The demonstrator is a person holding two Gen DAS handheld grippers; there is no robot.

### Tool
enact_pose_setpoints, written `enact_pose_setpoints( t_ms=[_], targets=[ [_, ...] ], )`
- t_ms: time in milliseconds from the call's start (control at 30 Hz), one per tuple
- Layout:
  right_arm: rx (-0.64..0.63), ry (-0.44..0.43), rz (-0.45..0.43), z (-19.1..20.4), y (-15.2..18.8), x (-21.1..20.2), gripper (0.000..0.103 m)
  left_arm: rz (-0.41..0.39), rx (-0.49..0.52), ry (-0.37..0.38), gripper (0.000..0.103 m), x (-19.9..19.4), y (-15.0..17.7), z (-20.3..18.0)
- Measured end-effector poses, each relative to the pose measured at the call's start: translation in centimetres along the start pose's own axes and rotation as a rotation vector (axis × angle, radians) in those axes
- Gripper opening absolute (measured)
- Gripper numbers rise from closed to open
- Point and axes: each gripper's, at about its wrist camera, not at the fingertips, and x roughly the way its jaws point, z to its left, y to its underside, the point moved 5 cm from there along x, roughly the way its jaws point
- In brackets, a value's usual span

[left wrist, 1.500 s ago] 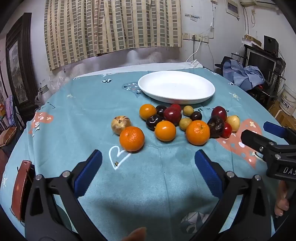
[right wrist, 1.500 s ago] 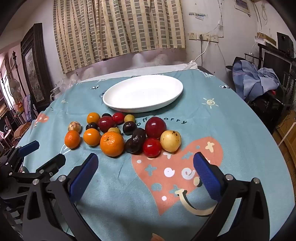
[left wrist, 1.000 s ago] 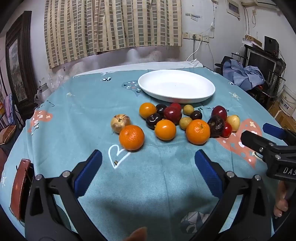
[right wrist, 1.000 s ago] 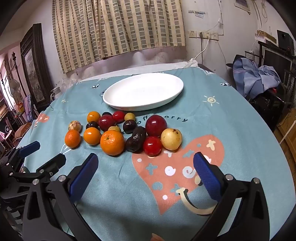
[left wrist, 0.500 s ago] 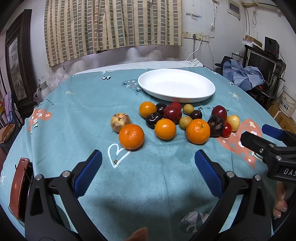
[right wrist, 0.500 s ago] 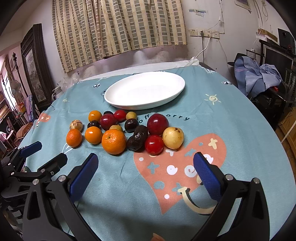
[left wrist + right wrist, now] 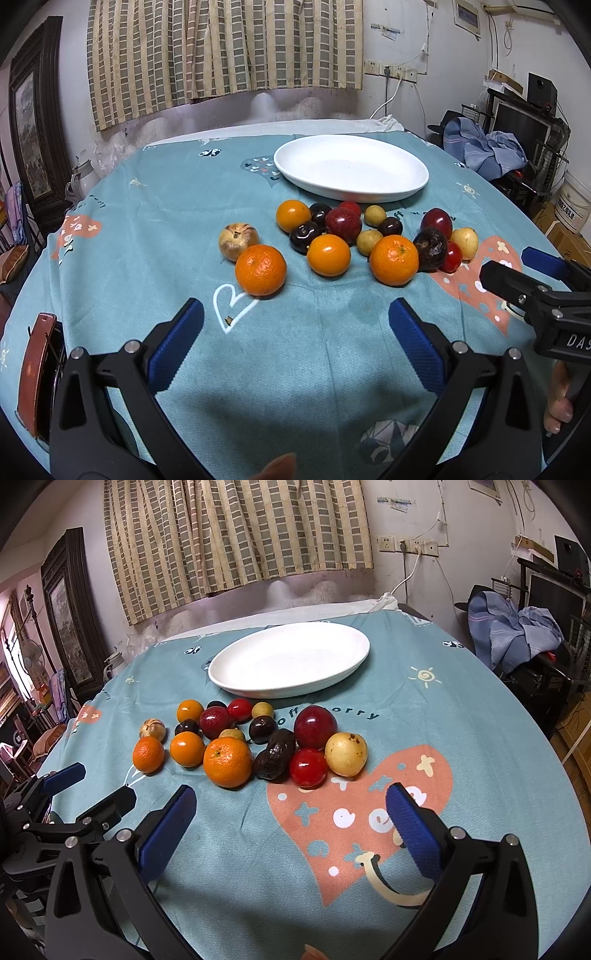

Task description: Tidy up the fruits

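Gaping empty, each ribbed-padded claw (image 7: 295, 339) (image 7: 290, 821) faces round glossy fruits (image 7: 255, 740) before a smooth oval plate (image 7: 288, 661).

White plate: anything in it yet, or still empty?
Empty. The white plate shows only bare white surface in both wrist views; all the fruit still sits on the tablecloth in front of it.

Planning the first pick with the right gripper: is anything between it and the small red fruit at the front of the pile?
Nothing visible. The right gripper hangs open over bare tablecloth, and the small red fruit sits at the pile's near edge, flanked by a dark wrinkled fruit and a yellow fruit.
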Motion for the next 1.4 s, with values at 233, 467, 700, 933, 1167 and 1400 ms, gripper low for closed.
enact_pose_setpoints(
  t_ms=[233,467,700,933,1167,1400],
  targets=[
    [0.001,-0.001,0.001,-0.03,-0.03,-0.02,0.102,0.003,-0.002,0.002,0.101,0.40,0.06,0.12],
    [0.003,-0.003,0.002,-0.04,-0.07,0.03,0.102,0.006,-0.002,0.007,0.101,0.79,0.48,0.01],
    [0.004,-0.003,0.002,-0.09,-0.14,0.00,0.102,0.007,-0.004,0.007,0.101,0.64,0.23,0.14],
    [0.005,-0.005,0.003,-0.13,-0.18,-0.05,0.102,0.010,-0.003,0.007,0.101,0.59,0.16,0.16],
    [0.006,-0.005,0.003,-0.17,-0.20,-0.04,0.102,0.011,-0.004,0.008,0.101,0.67,0.21,0.12],
    [0.006,-0.006,0.003,0.14,-0.09,0.05,0.102,0.013,-0.005,0.008,0.101,0.67,0.21,0.13]
  ],
)
